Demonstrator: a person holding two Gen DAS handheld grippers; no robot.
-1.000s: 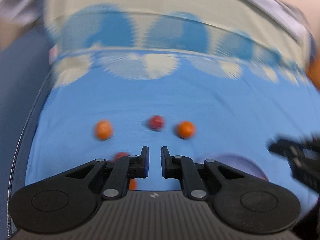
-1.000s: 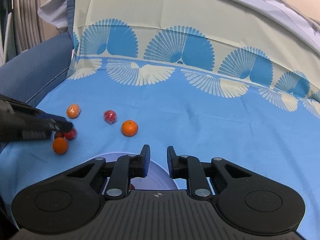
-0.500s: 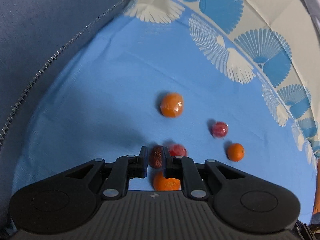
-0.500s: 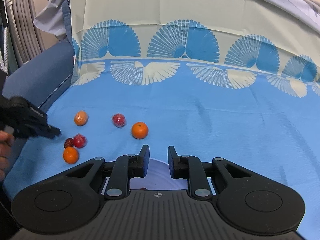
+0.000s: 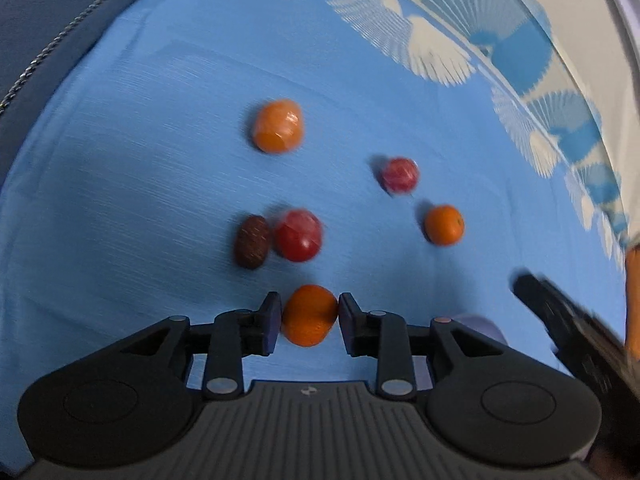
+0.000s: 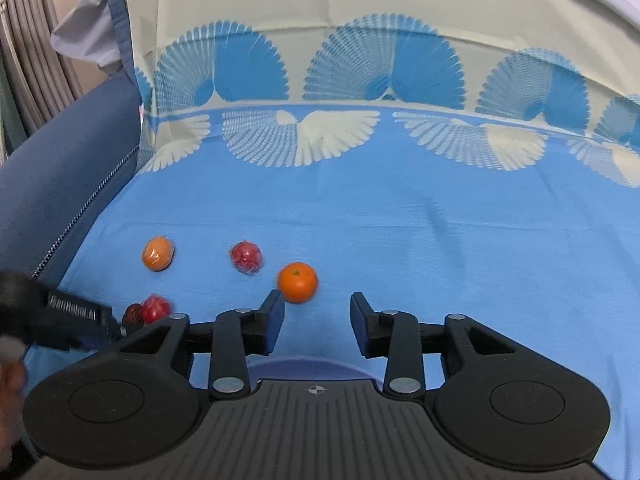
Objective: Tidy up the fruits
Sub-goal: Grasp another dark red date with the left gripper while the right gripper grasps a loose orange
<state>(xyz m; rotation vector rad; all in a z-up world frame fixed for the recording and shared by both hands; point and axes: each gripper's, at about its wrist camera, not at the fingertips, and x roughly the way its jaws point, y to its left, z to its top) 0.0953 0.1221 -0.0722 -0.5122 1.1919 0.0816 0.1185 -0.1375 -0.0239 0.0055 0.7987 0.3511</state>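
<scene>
Bracketing the nearest orange (image 5: pixel 310 314) on the blue sheet (image 5: pixel 140 160): left tool (image 5: pixel 309 316) just opened, pads beside it, no squeeze yet. Right tool (image 6: pixel 316 320) opened too, empty. Next I'd close left, carry to the bowl (image 6: pixel 304 368).

A blue sheet (image 6: pixel 400 216) with white fan motifs covers the surface; its cream border with blue fans (image 6: pixel 360 68) rises along the far edge. A dark blue upholstered cushion with a zip (image 6: pixel 60 184) adjoins the left edge. Pale vertical slats (image 6: pixel 28 60) stand at the far left corner.
</scene>
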